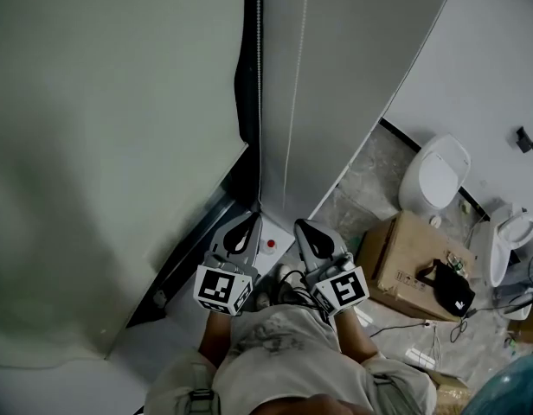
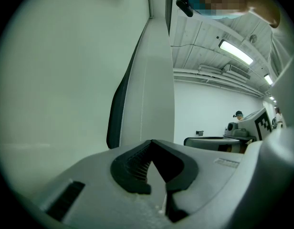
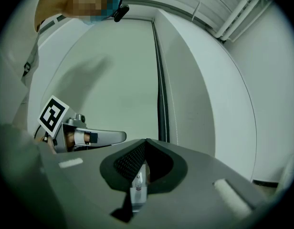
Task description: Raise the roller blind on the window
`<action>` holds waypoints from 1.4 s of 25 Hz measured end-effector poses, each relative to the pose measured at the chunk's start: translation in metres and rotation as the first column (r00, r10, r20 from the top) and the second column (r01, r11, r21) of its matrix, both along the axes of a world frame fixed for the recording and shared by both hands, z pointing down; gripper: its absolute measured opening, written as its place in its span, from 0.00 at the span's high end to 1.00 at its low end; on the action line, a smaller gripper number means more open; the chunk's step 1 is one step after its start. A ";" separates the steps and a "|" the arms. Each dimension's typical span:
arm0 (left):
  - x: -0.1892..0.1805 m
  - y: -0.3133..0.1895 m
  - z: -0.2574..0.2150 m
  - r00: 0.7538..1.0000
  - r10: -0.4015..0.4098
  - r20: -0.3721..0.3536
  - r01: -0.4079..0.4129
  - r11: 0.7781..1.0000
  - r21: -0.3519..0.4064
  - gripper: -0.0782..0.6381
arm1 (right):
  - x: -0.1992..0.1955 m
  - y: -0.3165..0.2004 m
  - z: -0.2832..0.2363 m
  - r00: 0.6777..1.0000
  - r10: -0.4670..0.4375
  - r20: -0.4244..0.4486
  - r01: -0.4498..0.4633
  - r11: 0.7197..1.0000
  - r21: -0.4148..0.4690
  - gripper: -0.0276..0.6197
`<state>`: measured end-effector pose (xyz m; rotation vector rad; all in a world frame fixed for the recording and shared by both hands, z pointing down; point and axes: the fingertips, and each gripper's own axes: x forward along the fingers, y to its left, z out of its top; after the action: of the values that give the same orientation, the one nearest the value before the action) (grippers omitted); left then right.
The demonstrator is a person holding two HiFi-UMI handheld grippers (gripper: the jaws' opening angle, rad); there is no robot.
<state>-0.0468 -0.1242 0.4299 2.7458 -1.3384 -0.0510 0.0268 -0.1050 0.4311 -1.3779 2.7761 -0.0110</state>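
The right gripper had its jaws pinching the pull chain; the left gripper had its jaws pressed together. A steady pull, in line with the chain above the jaws, seemed wisest.

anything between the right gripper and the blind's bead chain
Nothing visible does: the right gripper has its fingers closed on a small pale piece, apparently part of the bead chain, which hangs clear above.

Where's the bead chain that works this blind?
In the head view the bead chain hangs straight down along the dark gap at the roller blind's right edge, ending by the left gripper.
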 end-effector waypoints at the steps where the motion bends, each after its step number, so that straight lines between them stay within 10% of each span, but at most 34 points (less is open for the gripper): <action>1: 0.001 -0.005 -0.002 1.000 -0.002 0.002 0.002 1.000 0.003 0.88 | 0.000 -0.005 0.000 1.000 -0.005 0.001 0.005 1.000 0.000 0.94; 35: 0.037 -0.109 -0.009 0.999 -0.019 0.035 0.018 1.000 0.021 0.79 | 0.019 -0.076 0.002 1.000 -0.031 0.008 0.031 0.999 -0.020 0.94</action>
<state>-0.0101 -0.2333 0.4206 2.7644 -1.3804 -0.0176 0.0458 -0.1811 0.4335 -1.3367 2.7983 -0.0444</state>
